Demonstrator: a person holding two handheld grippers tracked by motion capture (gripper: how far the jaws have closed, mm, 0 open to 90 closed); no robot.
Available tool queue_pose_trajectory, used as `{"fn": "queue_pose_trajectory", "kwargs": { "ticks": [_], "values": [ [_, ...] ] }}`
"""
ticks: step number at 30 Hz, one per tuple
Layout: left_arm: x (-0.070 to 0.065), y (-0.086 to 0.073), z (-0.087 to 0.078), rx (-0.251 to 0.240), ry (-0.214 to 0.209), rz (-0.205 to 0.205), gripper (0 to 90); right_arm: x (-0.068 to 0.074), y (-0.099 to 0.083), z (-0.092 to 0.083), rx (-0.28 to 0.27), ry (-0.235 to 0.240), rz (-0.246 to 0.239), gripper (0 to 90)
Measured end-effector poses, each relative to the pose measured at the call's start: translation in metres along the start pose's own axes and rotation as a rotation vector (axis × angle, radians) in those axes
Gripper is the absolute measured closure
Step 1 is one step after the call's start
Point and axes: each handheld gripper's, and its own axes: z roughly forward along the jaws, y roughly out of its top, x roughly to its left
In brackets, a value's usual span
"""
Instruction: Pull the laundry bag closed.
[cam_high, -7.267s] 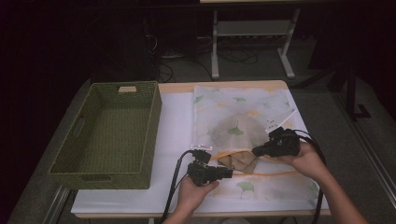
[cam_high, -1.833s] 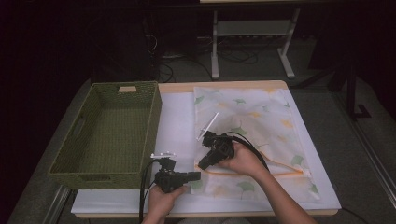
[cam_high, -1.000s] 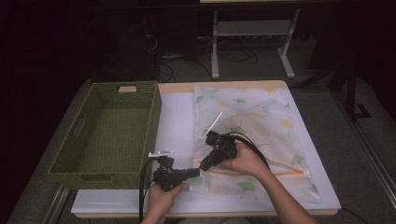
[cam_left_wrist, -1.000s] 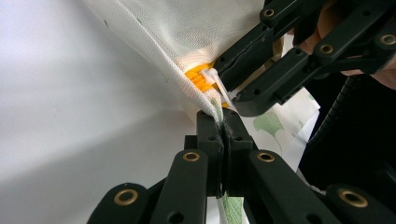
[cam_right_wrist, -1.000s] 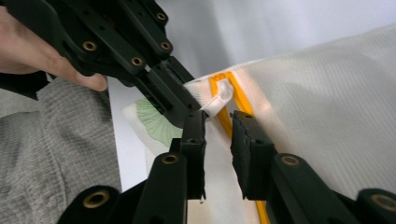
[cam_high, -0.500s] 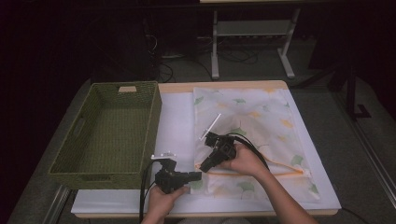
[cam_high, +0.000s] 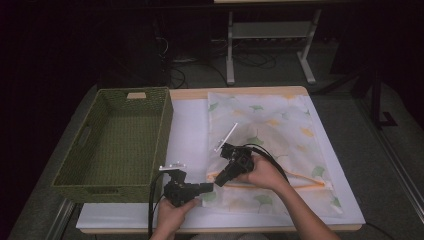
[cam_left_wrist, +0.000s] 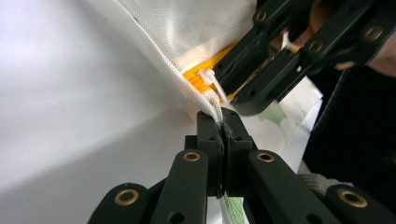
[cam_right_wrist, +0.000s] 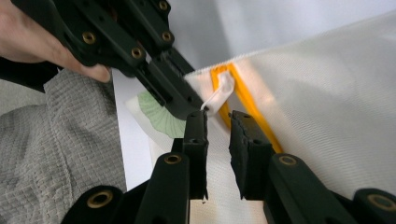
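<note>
Leaf-print bag (cam_high: 260, 125) lengthwise away from person, orange zipper (cam_high: 270, 181) crosswise near; left tongs (cam_left_wrist: 223, 126) pinching corner, right tongs (cam_right_wrist: 217, 122) spread.

A white mesh bag (cam_high: 270, 125) printed with green and yellow leaves is seen at frame centre, with an orange zip (cam_right_wrist: 243, 95); the basket (cam_high: 117, 137) at left is olive green

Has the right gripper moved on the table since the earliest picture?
Yes. The right gripper has gone left and nearer the person, closer to the green basket; it is now at the orange zipper end of the mesh bag.
</note>
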Motion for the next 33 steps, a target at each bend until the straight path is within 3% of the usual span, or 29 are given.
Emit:
{"fn": "queue_pose_trajectory", "kwargs": {
  "ticks": [5,9,12,17,26,29,33],
  "values": [
    [0.0,-0.001,0.001,0.018,-0.016,0.01,88.3,-0.001,-0.001,0.001,0.007,-0.019,-0.003,80.8],
    [0.0,-0.002,0.002,0.025,0.001,0.014,88.3,0.0,-0.002,-0.001,-0.004,-0.014,-0.005,78.3],
    [-0.001,-0.003,0.004,0.023,0.005,0.017,88.3,0.002,-0.001,-0.008,-0.043,-0.021,-0.006,77.9],
    [-0.003,-0.003,0.008,0.031,0.006,0.027,88.3,0.008,0.004,-0.014,-0.075,-0.076,-0.012,76.4],
    [-0.013,0.0,0.02,0.058,-0.002,0.062,88.3,0.018,0.023,-0.005,-0.012,-0.165,-0.046,62.5],
    [-0.014,0.0,0.021,0.061,0.0,0.069,88.3,0.021,0.028,0.001,0.024,-0.195,-0.06,62.9],
    [-0.014,0.0,0.021,0.063,0.002,0.066,88.3,0.025,0.03,0.005,0.075,-0.249,-0.081,73.4]
  ]
}}
